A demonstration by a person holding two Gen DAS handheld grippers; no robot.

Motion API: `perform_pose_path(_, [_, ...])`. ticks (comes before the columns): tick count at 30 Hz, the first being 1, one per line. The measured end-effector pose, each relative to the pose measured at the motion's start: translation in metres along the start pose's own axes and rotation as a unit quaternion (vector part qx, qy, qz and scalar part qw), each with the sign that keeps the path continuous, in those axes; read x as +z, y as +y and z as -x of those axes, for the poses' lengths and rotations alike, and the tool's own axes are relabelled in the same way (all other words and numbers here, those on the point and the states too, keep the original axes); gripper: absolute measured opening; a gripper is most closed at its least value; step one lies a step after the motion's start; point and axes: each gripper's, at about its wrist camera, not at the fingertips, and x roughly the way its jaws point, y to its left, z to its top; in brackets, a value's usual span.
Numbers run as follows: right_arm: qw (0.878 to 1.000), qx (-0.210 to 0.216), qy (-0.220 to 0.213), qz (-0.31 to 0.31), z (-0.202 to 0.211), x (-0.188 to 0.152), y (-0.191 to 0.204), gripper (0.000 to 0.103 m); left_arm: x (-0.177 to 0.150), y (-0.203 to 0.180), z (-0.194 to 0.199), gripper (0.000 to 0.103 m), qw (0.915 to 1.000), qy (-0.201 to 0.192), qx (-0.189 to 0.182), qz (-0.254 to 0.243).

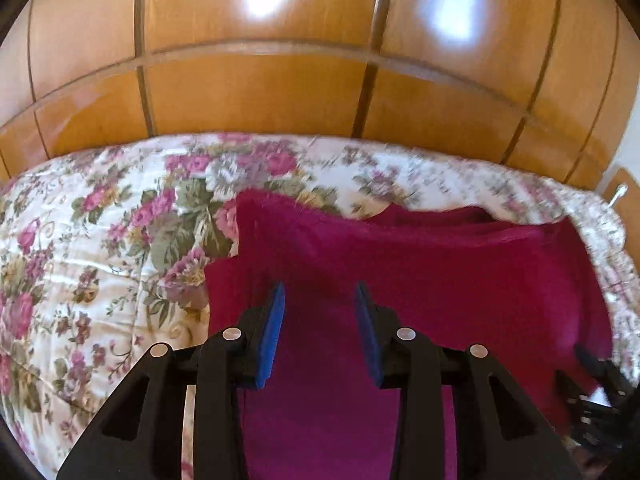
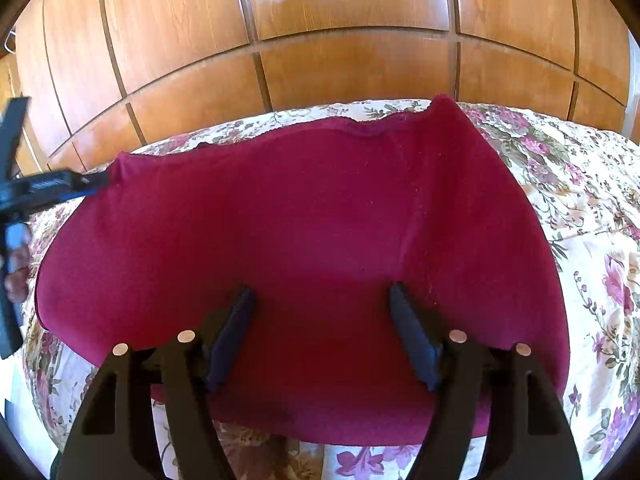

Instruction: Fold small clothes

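Observation:
A crimson garment [image 2: 304,224] lies spread on a floral bedspread [image 2: 592,208]; it also shows in the left wrist view [image 1: 420,280]. My left gripper [image 1: 320,292] is open, its blue pads apart just above the garment's left part. My right gripper [image 2: 322,292] is open, pads wide apart over the garment's near middle. In the right wrist view the left gripper [image 2: 92,180] appears at the garment's far left corner. In the left wrist view the right gripper [image 1: 592,384] shows dimly at the lower right edge.
A wooden panelled wardrobe [image 1: 256,88] stands right behind the bed, also seen in the right wrist view [image 2: 340,64]. The floral bedspread [image 1: 88,264] stretches left of the garment. A hand [image 2: 16,272] holds the left tool at the far left.

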Motion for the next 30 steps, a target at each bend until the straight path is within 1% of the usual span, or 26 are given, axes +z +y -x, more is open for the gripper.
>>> perform_pose_path(2, [1.0,0.003,-0.003,-0.001,-0.001,-0.001,0.0,0.072,-0.007,0.009,-0.018,0.034,0.9997,0.019,0.006,0.012])
perform_pose_path(3, [1.0,0.006,-0.002,-0.001,-0.001,-0.001,0.0,0.072,-0.012,0.017,-0.029,0.034,0.9991,0.029,-0.009,0.029])
perform_pose_path(5, [1.0,0.007,-0.003,0.0,-0.002,-0.001,0.0,0.072,-0.016,0.027,-0.031,0.035,0.9977,0.018,-0.032,0.057])
perform_pose_path(7, [1.0,0.008,-0.002,-0.001,-0.002,0.0,0.0,0.073,-0.015,0.028,-0.03,0.035,0.9972,0.02,-0.034,0.063])
perform_pose_path(8, [1.0,0.009,-0.002,0.0,-0.002,0.0,0.0,0.073,-0.015,0.026,-0.027,0.034,0.9977,0.019,-0.028,0.059])
perform_pose_path(10, [1.0,0.009,-0.002,0.0,-0.002,0.0,-0.001,0.073,-0.014,0.022,-0.017,0.035,0.9984,0.013,-0.016,0.053])
perform_pose_path(11, [1.0,0.009,-0.001,0.0,-0.002,0.0,-0.001,0.073,-0.015,0.019,-0.01,0.044,0.9987,0.007,-0.009,0.049])
perform_pose_path(13, [1.0,0.009,0.001,0.0,-0.002,0.001,-0.001,0.073,-0.018,0.017,0.004,0.053,0.9987,-0.008,-0.004,0.051])
perform_pose_path(14, [1.0,0.009,0.002,0.0,-0.002,0.002,0.0,0.074,-0.02,0.015,0.014,0.056,0.9984,-0.018,-0.001,0.053])
perform_pose_path(17, [1.0,0.018,0.013,-0.001,-0.002,0.006,-0.001,0.078,-0.025,0.01,0.035,0.056,0.9983,-0.035,0.002,0.047])
perform_pose_path(19, [0.999,0.03,0.026,0.0,-0.002,0.011,0.0,0.087,-0.027,0.008,0.045,0.056,0.9982,-0.042,0.003,0.044])
perform_pose_path(22, [0.998,0.036,0.042,0.001,0.0,0.019,0.002,0.092,-0.034,0.003,0.059,0.056,0.9982,-0.048,0.011,0.035])
perform_pose_path(26, [0.997,0.059,0.048,-0.025,0.011,0.028,-0.006,0.093,-0.043,0.0,0.071,0.056,0.9982,-0.05,0.011,0.031])
perform_pose_path(30, [0.996,0.062,0.032,-0.05,0.027,0.038,-0.024,0.093,-0.052,-0.004,0.077,0.056,0.9985,-0.048,0.014,0.024])
